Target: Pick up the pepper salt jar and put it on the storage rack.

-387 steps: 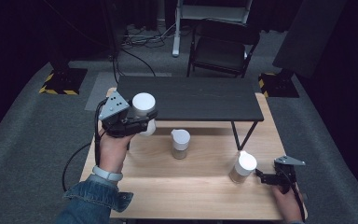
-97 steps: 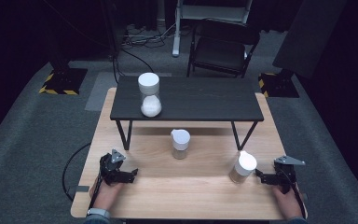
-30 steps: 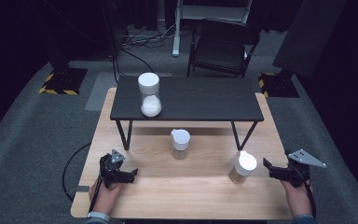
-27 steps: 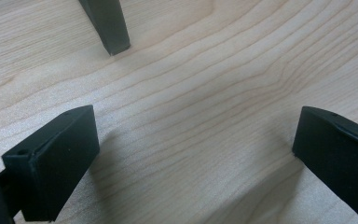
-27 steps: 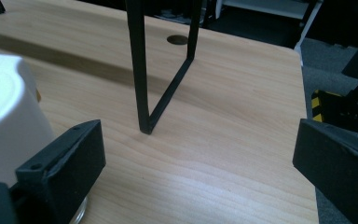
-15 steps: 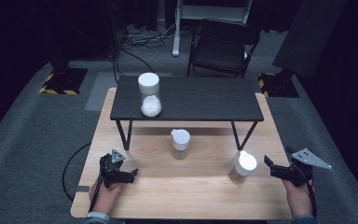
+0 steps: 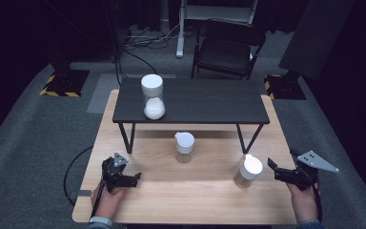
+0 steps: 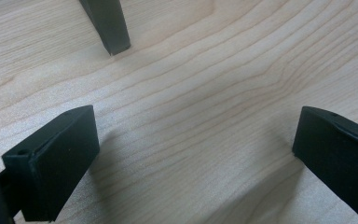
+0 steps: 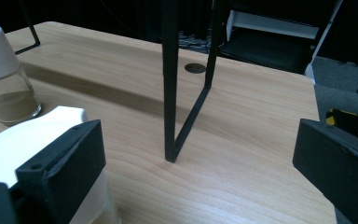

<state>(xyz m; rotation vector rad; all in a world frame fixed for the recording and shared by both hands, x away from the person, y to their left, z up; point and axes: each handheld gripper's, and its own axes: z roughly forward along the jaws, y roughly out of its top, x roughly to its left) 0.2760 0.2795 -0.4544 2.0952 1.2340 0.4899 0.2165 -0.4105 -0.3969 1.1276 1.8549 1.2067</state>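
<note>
A tall jar with a white lid and white powder stands on the left end of a black riser shelf. A small white-capped jar sits on the wooden table in front of the shelf. A third white-lidded jar with brownish contents stands at the right front. My right gripper is open just right of it, jaws pointing at it; in the right gripper view that jar lies by the left jaw. My left gripper rests open at the front left, over bare wood.
The riser's thin black legs stand on the table; one leg foot is just ahead of my left gripper. The small jar lies farther left in the right gripper view. A black chair and stands lie beyond the table.
The tall jar that my left gripper held earlier now stands on the riser, and that gripper has dropped to the front left. My right gripper has backed slightly away from the right jar.
</note>
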